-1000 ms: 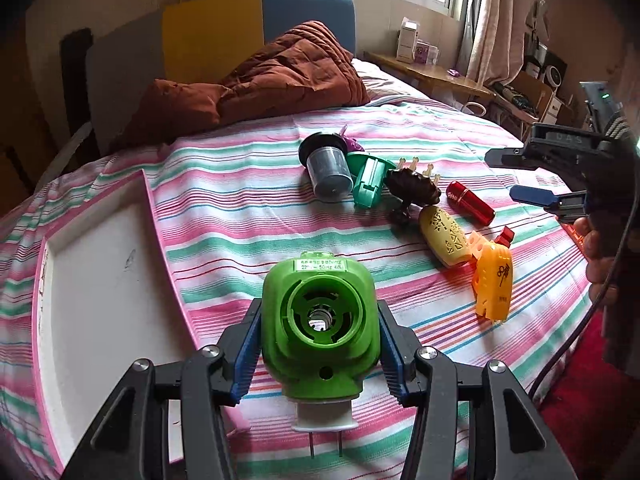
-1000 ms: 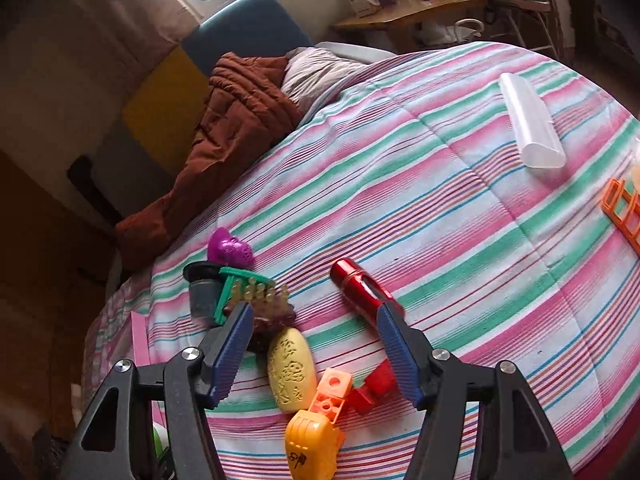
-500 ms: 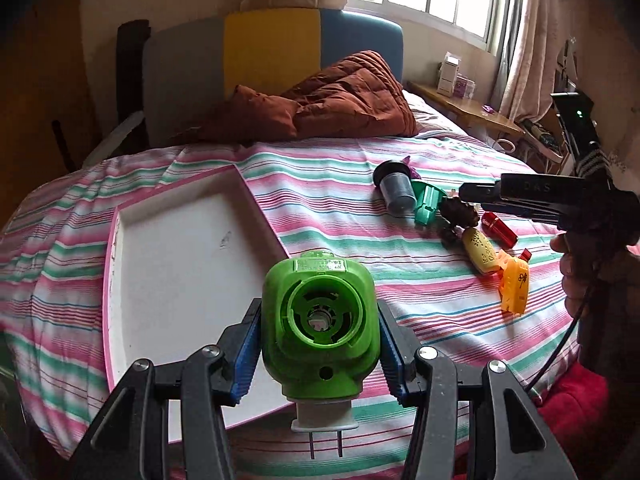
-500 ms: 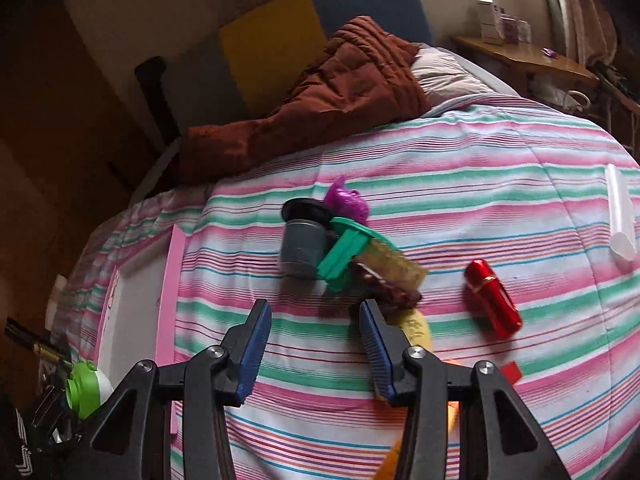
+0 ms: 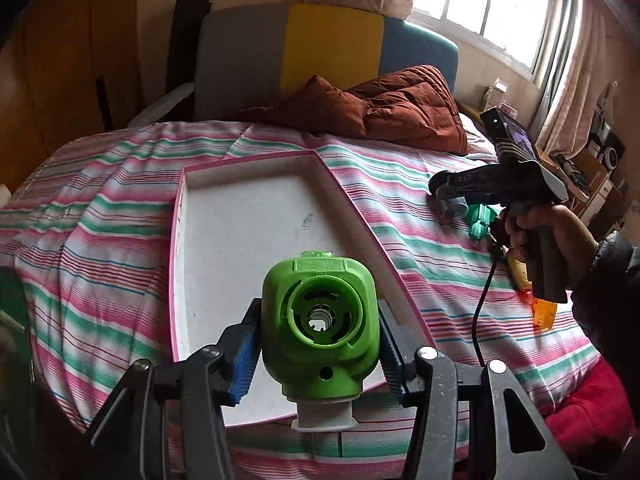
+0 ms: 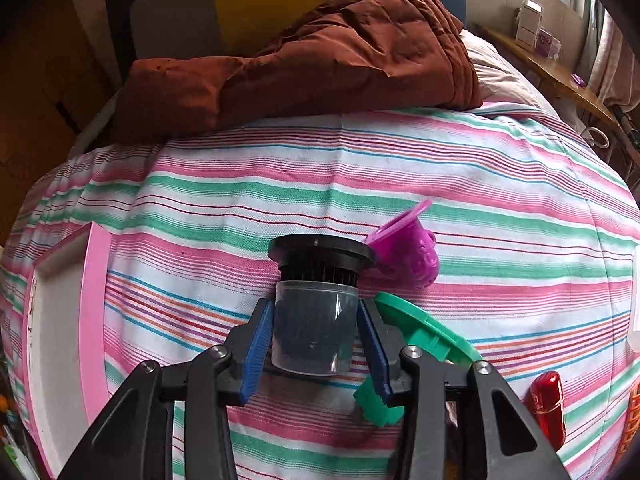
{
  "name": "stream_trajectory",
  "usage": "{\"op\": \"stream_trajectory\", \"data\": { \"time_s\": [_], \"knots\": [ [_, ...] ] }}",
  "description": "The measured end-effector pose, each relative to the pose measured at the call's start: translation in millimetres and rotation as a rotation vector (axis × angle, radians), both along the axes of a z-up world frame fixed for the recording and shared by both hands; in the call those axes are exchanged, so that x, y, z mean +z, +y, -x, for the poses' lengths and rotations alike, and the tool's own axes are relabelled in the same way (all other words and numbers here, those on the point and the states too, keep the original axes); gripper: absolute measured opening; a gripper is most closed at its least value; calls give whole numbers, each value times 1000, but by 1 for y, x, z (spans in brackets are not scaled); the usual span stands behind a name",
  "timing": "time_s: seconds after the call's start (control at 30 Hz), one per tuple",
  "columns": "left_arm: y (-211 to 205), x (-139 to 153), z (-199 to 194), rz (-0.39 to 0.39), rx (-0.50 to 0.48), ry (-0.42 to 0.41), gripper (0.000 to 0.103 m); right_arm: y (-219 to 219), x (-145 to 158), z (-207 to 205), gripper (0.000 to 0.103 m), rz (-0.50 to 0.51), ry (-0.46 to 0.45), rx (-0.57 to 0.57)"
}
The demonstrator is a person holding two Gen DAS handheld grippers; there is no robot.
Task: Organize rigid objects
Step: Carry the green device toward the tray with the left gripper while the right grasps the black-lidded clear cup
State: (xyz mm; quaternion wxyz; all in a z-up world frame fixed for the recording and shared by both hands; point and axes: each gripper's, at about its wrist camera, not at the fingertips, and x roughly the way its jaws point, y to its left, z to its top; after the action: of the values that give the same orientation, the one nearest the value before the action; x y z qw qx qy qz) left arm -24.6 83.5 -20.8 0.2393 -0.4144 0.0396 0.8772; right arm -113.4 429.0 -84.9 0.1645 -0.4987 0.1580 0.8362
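Now: green plug [image 5: 320,328] held firm in L gripper [image 5: 318,344], hovering over near end of white tray [image 5: 240,216] on bed [image 5: 100,240]. R gripper [image 6: 316,336] fingers closing round grey jar [image 6: 314,320] lying on bed, pads look touching. Step: plug drop-off plus jar pickup. Next: lower plug into tray, release; finish jar grip, lift clear of green lid [image 6: 424,330].

A green plug-in device [image 5: 320,332] with a round opening and a white pronged base is held above the near edge of a shallow white tray with a pink rim [image 5: 352,208] on the striped bed. Right of the tray, a clear cylinder with a black cap [image 6: 316,304] lies on its side, beside a purple toy cup [image 6: 412,252], a green disc piece [image 6: 428,332] and a red capsule [image 6: 546,404].
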Motion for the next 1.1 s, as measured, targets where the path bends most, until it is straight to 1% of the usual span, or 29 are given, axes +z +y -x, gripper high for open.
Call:
{"op": "stream_trajectory", "data": {
  "time_s": [0.13,0.27,0.37,0.4,0.43,0.47,0.53,0.57,0.63,0.7,0.77,0.9,1.03,1.1],
  "knots": [
    [-8,-4,1,-2,20,-8,53,-17,3,-12,43,18,3,81],
    [-15,-4,3,5,33,-6,53,-47,8,-48,43,55,17,217],
    [-19,-8,5,9,48,-22,53,-62,3,-75,43,90,16,278],
    [-19,-9,5,18,52,-23,53,-64,1,-82,43,79,14,287],
    [-20,-11,5,25,54,-26,53,-66,1,-89,43,69,34,288],
    [-21,-12,5,25,58,-38,53,-65,1,-94,43,82,49,280],
    [-23,-15,7,19,71,-66,53,-59,-1,-96,43,118,76,261],
    [-24,-16,7,27,78,-65,53,-58,-2,-96,43,123,83,259],
    [-26,-16,11,41,92,-62,53,-58,-2,-93,43,117,90,259],
    [-28,-16,20,30,100,-86,53,-58,-2,-93,43,113,93,268],
    [-29,-17,33,18,117,-106,53,-58,-3,-90,43,106,93,268],
    [-24,-13,65,13,124,-114,53,-63,-4,-88,44,76,82,273],
    [-12,-10,100,40,111,-77,53,-64,-4,-87,43,53,77,278],
    [-7,-11,120,67,115,-49,53,-65,-4,-86,43,48,75,279]
  ]
}}
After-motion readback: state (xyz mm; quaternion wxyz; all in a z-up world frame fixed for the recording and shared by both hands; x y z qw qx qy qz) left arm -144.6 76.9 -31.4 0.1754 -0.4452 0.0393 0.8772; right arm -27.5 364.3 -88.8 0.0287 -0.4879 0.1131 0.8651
